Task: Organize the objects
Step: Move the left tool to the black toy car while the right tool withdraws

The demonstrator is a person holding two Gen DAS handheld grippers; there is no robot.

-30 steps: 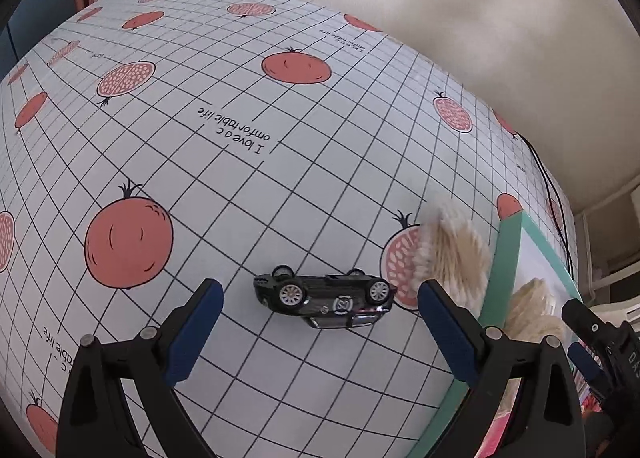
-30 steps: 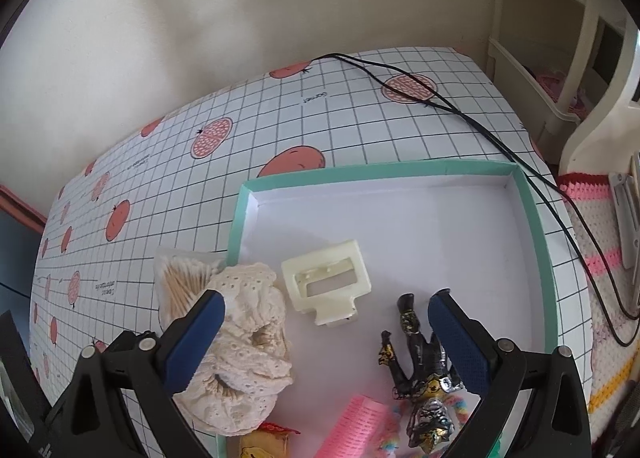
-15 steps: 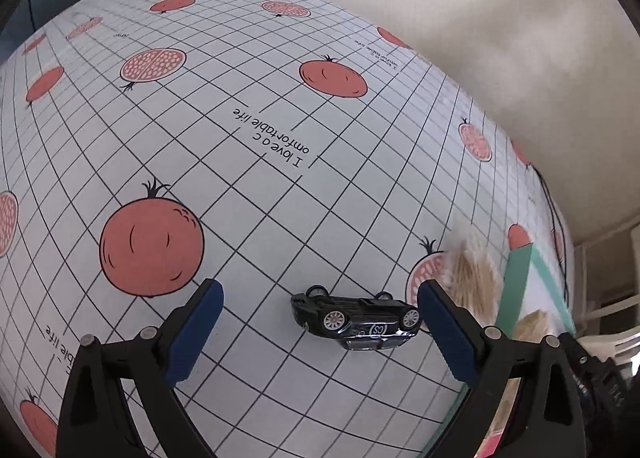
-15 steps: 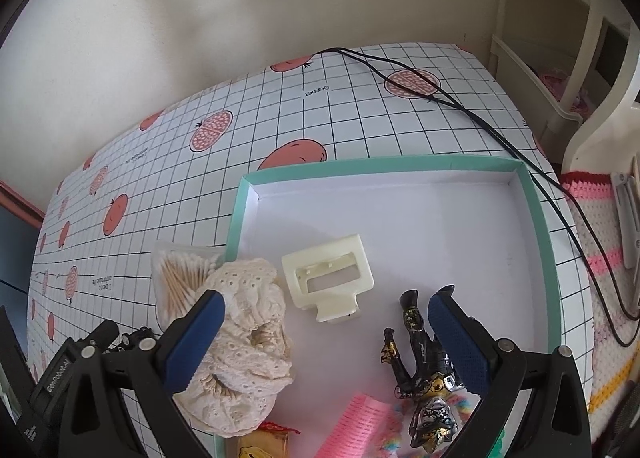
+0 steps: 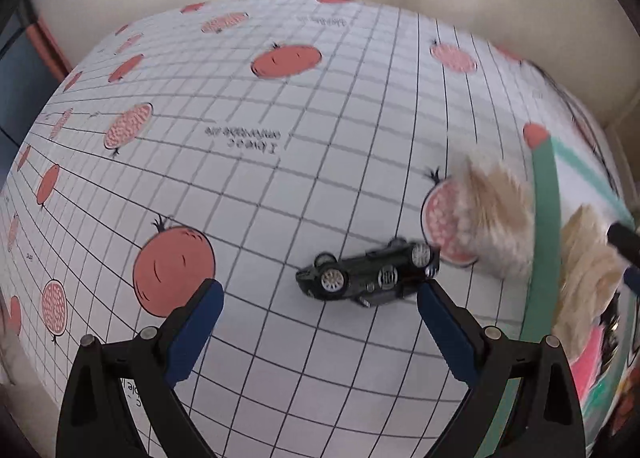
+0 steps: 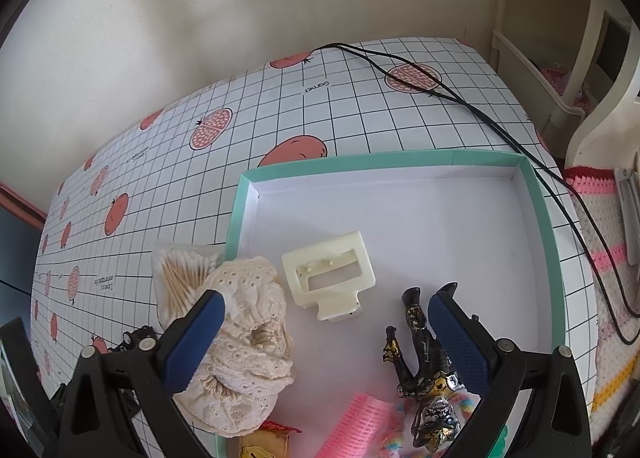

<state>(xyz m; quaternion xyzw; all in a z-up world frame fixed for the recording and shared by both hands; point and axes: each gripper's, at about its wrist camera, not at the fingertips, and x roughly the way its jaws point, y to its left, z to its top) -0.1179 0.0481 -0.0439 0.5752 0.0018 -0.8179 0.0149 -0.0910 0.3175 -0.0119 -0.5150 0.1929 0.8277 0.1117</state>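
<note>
I work at a table (image 6: 400, 130) covered in white gridded cloth printed with red fruit. A plain cream wall (image 6: 240, 18) stands behind it, and cream-painted furniture (image 6: 596, 58) stands to my right in soft daylight.

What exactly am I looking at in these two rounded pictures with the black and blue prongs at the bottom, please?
No robot here: a person holds a two-finger claw in each hand, and each carries a wide-angle camera looking along its fingers, hence the bulging view.

The left wrist view shows the left claw open and empty above a gridded tablecloth printed with pomegranates. A small dark toy car lies overturned, wheels showing, just beyond the fingertips.

The right wrist view shows the right claw, also open and empty, over a teal-rimmed tray. Inside lie a cream hair clip, a black and gold figurine and a pink roller. A lace scrunchie drapes over the tray's rim, beside a pack of cotton swabs.
</note>
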